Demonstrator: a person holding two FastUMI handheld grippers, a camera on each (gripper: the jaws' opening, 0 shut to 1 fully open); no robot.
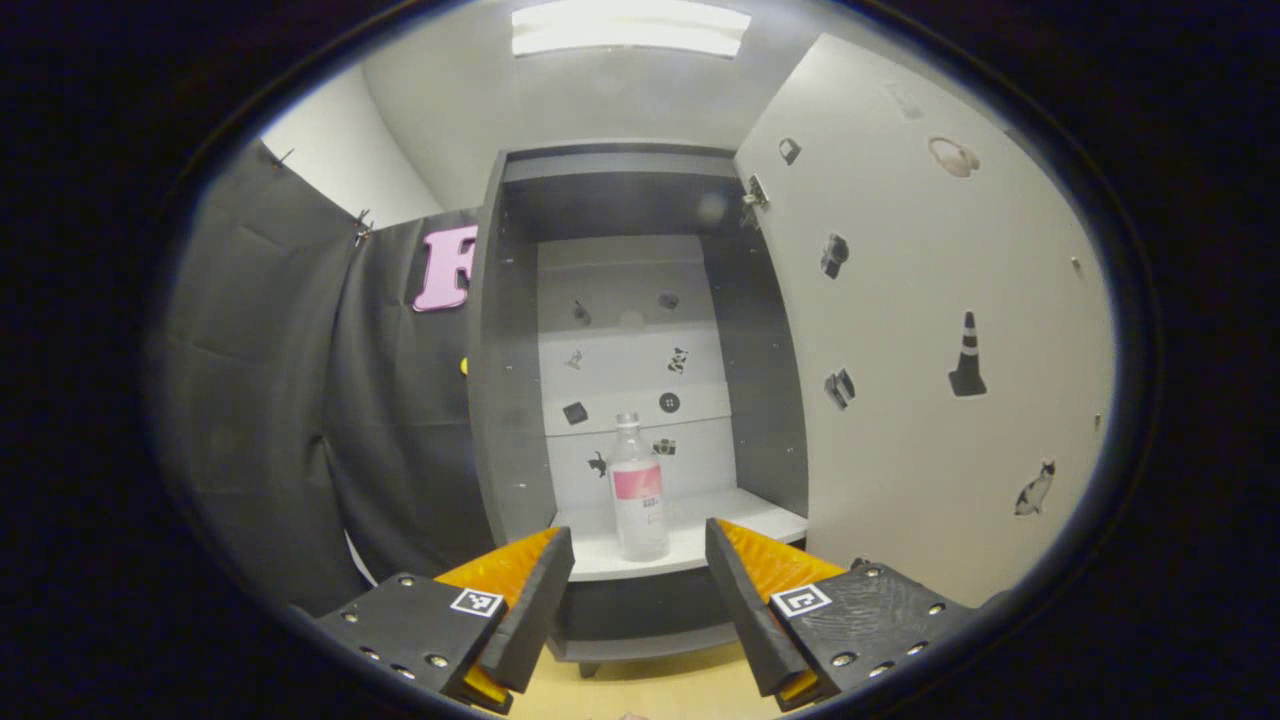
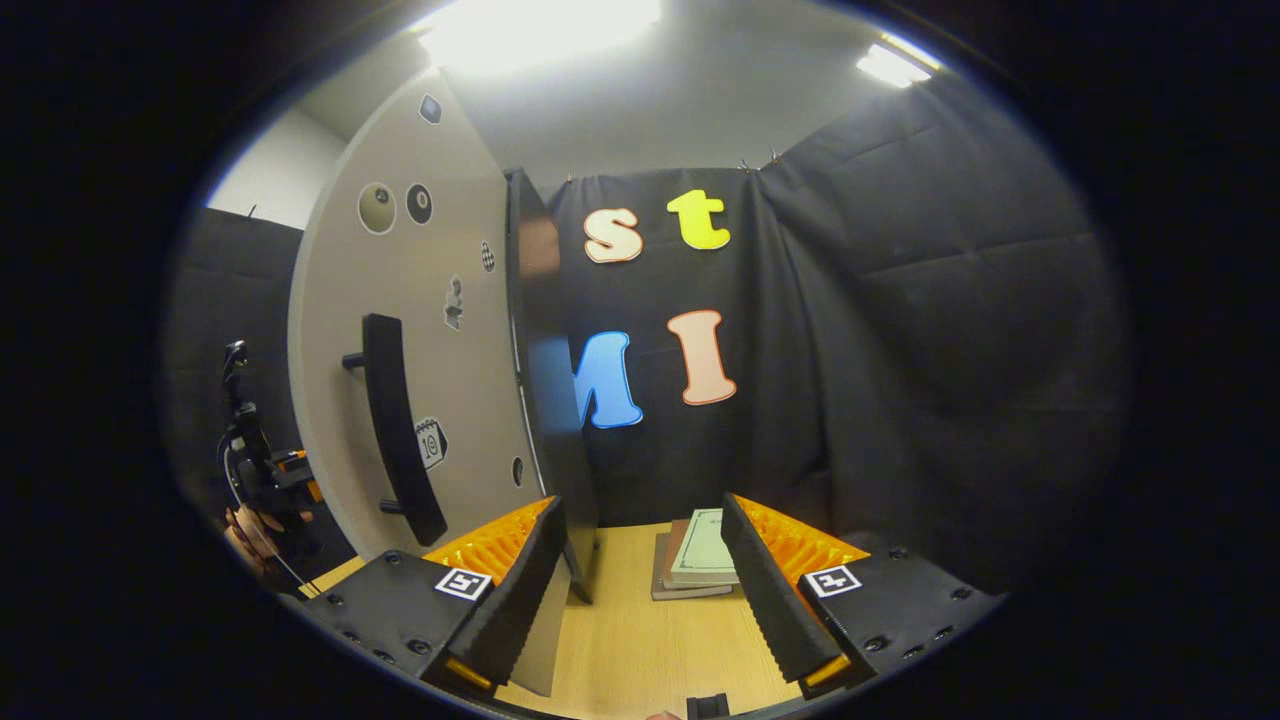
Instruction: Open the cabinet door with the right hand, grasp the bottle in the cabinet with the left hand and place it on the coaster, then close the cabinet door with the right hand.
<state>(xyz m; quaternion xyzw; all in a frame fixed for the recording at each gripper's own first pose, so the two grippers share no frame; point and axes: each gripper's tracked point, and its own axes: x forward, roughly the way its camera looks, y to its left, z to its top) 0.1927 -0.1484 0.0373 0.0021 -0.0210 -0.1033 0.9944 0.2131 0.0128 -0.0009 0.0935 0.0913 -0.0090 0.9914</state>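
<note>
Already the cabinet door [image 1: 940, 330] stands open, and the left hand-held gripper [image 1: 640, 585], jaws wide and empty, faces the upright bottle [image 1: 638, 490] on the shelf [image 1: 740, 520], where an off-centre reach could topple it.

Black hand-held gripper [image 1: 640, 585] — orange ribbed fingers [image 1: 770, 565]

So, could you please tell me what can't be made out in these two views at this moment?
- Coaster: hidden; the bare wooden tabletop in the right gripper view carries a stack of books, no coaster.
- Clear plastic bottle with the pink label: label print too small in the left gripper view.
- Stickers on the white open cabinet door: several too small to identify.
- Other gripper: at the right gripper view's edge, jaws hidden.
</note>
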